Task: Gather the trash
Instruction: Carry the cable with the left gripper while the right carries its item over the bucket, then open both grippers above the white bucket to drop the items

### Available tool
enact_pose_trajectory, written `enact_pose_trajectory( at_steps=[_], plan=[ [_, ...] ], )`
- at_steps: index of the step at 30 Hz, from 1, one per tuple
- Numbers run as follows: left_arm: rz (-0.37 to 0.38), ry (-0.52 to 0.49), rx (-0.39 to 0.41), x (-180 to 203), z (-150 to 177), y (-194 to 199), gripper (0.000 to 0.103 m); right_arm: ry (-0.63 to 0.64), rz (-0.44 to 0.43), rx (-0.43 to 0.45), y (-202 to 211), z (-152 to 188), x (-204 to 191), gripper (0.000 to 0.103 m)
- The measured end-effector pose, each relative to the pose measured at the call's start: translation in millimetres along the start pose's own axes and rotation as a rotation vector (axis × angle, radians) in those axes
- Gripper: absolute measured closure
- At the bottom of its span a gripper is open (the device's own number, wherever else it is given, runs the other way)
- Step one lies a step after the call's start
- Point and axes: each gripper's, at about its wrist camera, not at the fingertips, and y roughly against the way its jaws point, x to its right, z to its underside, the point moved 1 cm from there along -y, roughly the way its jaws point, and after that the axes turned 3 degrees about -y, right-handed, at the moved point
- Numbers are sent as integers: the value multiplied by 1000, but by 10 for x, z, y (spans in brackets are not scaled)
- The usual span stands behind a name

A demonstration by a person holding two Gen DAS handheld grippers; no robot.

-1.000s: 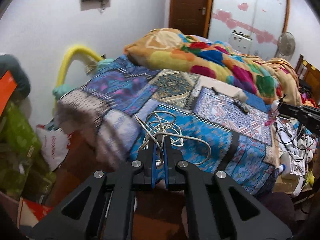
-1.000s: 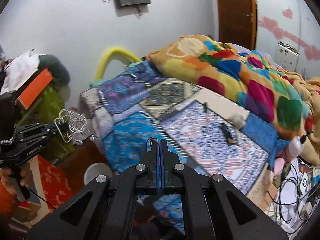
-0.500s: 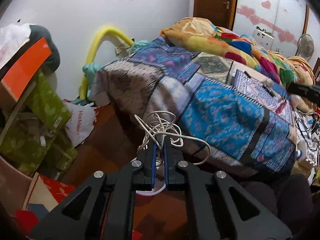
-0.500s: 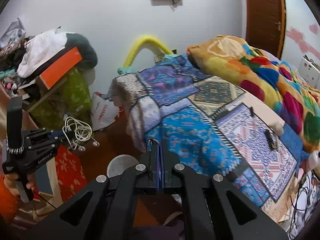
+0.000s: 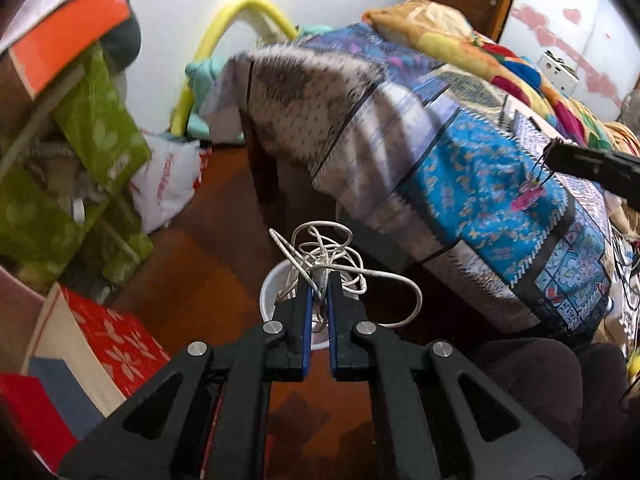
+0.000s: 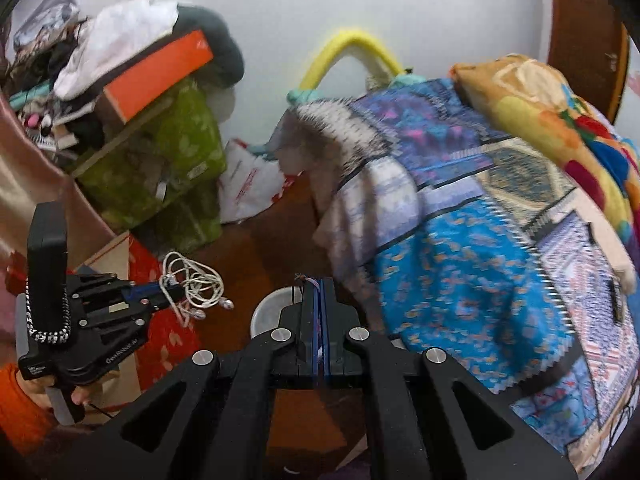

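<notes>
Left tool is clamped tight, held low at the left; right tool is pinched closed beside it.

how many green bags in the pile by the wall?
3 visible: the upper green bag under the orange box, a lower green bag on the floor below it, and a third green bag further left in the left wrist view. Clutter may hide others.

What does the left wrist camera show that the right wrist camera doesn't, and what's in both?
Only the left wrist view shows the pink scrap dangling from the right gripper. Only the right wrist view shows the earbuds hanging off the white cable tangle, and the left gripper from the side. Both show the white bin on the floor, the patchwork bedspread and the orange box.
</notes>
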Motion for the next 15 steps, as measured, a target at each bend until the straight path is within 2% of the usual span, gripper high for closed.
enact_pose_trajectory(
  at_steps=[8, 15],
  plan=[
    [26, 113, -99, -198, 165, -560, 97, 36, -20, -140, -679, 93, -136, 102],
    [80, 215, -192, -322, 312, -1038, 97, 54, -48, -262, -1261, 174, -160, 102]
  ],
)
